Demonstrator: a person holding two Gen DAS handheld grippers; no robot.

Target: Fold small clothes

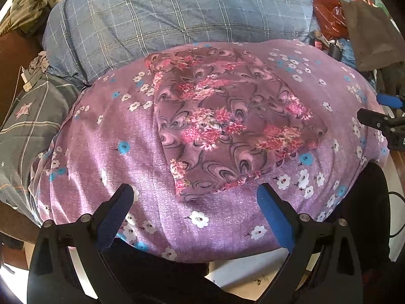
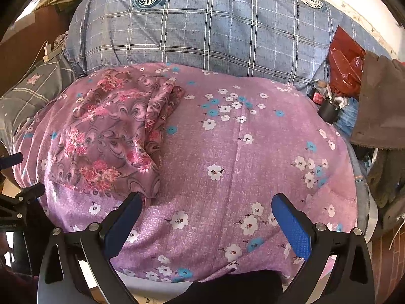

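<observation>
A folded mauve garment with pink flower print (image 1: 227, 124) lies on a purple flowered cushion (image 1: 106, 152). In the right wrist view the same garment (image 2: 111, 136) lies on the left part of the cushion (image 2: 253, 152). My left gripper (image 1: 197, 197) is open and empty, hovering just in front of the garment's near edge. My right gripper (image 2: 207, 207) is open and empty above the bare cushion, to the right of the garment. Its tips also show at the right edge of the left wrist view (image 1: 374, 109).
A blue-grey checked pillow (image 1: 177, 20) lies behind the cushion. A grey quilt with a pink star (image 1: 27, 116) is at the left. A red plastic bag (image 2: 346, 60), a brown cloth (image 2: 382, 96) and small clutter sit at the right. Dark trousers (image 1: 164, 266) show below the cushion.
</observation>
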